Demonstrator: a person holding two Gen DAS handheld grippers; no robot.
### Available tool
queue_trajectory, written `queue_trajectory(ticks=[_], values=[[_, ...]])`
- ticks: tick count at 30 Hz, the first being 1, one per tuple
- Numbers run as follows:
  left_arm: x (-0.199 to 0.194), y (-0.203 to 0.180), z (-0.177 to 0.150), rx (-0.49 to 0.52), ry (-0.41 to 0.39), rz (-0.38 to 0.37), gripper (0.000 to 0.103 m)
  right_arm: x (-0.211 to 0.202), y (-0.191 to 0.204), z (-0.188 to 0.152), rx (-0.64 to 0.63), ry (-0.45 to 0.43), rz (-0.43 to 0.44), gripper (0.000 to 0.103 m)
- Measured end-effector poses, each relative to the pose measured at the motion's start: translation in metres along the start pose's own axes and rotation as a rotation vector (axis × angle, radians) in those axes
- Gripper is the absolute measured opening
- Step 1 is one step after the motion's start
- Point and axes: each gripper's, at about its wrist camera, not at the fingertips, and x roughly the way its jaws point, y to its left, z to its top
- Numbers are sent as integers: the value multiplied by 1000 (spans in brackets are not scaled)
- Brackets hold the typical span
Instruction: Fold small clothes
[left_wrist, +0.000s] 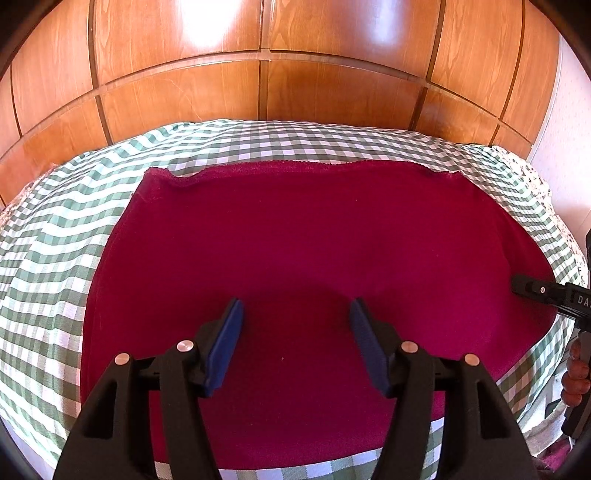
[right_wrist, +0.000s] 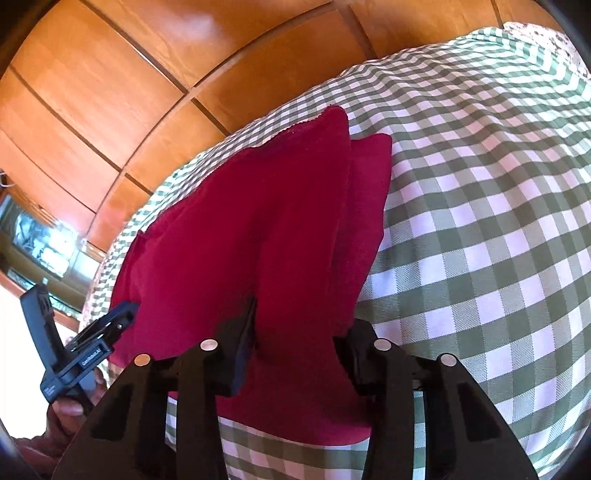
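A dark red garment (left_wrist: 303, 243) lies spread flat on a green and white checked cloth (left_wrist: 48, 266). My left gripper (left_wrist: 295, 317) hovers open over its near middle, with nothing between the blue pads (left_wrist: 227, 339). In the right wrist view the garment (right_wrist: 258, 221) rises in a fold between the fingers of my right gripper (right_wrist: 295, 325). The fabric covers the gap, so I cannot tell how the jaws stand. The right gripper (left_wrist: 546, 295) shows at the garment's right edge in the left wrist view. The left gripper (right_wrist: 96, 332) shows at the left of the right wrist view.
Brown wooden cupboard doors (left_wrist: 258, 55) stand behind the covered surface. The checked cloth (right_wrist: 498, 240) stretches to the right of the garment. A patterned fabric (left_wrist: 532, 177) lies at the far right corner. A shiny metal object (right_wrist: 40, 236) is at the left.
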Motion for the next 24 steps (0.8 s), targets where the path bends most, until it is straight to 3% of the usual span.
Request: queue_trajectory(ticks=[6,13,18,24], values=[[-2,4,0,-12,-2,-16,61,-11,13,5,-30,-20,-7,33],[-10,20,1,-59,-15,-64,61,-28,71,23,-128,-56,60,30],[-25,67,3,-166,-20,-109,60,-25,136,31,-241,-53,128,29],[-46,140,-5,-293,-40,-160,59,15,218,18,-374,25,241,29]])
